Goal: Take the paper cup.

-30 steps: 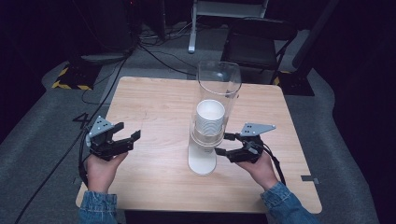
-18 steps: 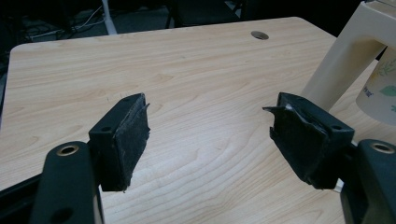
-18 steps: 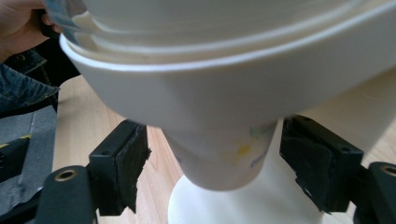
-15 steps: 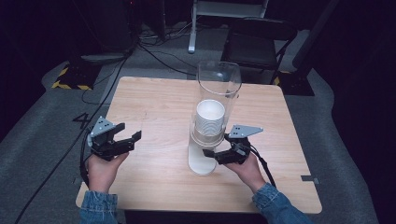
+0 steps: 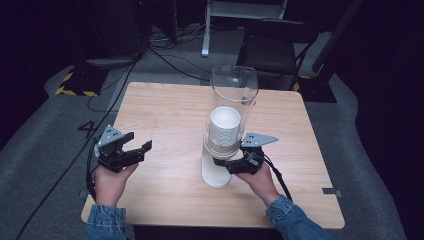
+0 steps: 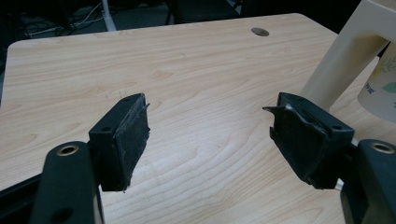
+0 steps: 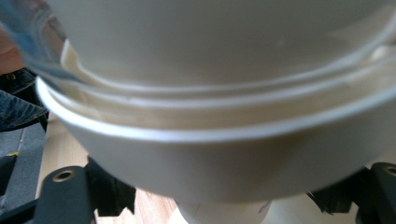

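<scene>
Two grippers work at a wooden table (image 5: pixel 165 110) bearing a cup dispenser: a clear tube (image 5: pixel 234 87) on a cream stand (image 5: pixel 216 172), near the table's middle, toward its right edge. A stack of paper cups (image 5: pixel 224 131) sits in the tube, the lowest cup (image 7: pixel 219 163) hanging below it. The right gripper (image 5: pixel 226 163) has reached that cup, jaws spread on either side of it; whether the pads touch it cannot be told. The cup is not yet pulled free, so gripping and drawing it down appear to remain. The left gripper (image 5: pixel 135 150) hovers near the left edge, well apart from the dispenser, jaws wide and empty. The high view gives the layout and cup count inside the tube; the right gripper view shows the cup's rim between the jaws; the left gripper view shows the worn pads (image 6: pixel 133 135) and a printed cup wall (image 6: pixel 380 88) beside the stand.
</scene>
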Demonstrator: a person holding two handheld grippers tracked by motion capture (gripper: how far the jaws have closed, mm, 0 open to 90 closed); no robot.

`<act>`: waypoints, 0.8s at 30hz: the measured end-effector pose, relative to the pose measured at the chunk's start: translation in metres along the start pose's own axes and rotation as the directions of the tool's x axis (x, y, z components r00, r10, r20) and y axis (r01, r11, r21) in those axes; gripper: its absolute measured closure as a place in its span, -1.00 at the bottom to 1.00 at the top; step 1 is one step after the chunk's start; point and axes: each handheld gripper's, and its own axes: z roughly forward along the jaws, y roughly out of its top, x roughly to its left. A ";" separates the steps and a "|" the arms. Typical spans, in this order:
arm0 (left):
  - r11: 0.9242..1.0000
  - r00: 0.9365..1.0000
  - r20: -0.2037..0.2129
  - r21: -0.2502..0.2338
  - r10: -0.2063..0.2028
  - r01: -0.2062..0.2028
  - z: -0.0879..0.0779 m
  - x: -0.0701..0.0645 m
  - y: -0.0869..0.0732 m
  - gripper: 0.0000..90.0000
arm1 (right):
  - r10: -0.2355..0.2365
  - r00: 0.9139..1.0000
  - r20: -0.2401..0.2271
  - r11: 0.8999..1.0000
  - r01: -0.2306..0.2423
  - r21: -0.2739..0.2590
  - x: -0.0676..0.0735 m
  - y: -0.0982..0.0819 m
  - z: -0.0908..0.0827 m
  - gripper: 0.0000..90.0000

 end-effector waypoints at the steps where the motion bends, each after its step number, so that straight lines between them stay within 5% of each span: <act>1: 1.000 1.000 0.001 -0.002 -0.001 0.001 0.000 0.000 0.000 -0.39 | 0.000 1.000 0.001 1.000 0.000 0.005 0.000 0.000 0.001 -0.41; 24: 1.000 1.000 0.003 0.001 -0.007 0.007 0.000 0.000 -0.001 -0.39 | -0.067 0.998 -0.003 0.998 0.067 -0.018 -0.004 -0.008 0.002 -0.29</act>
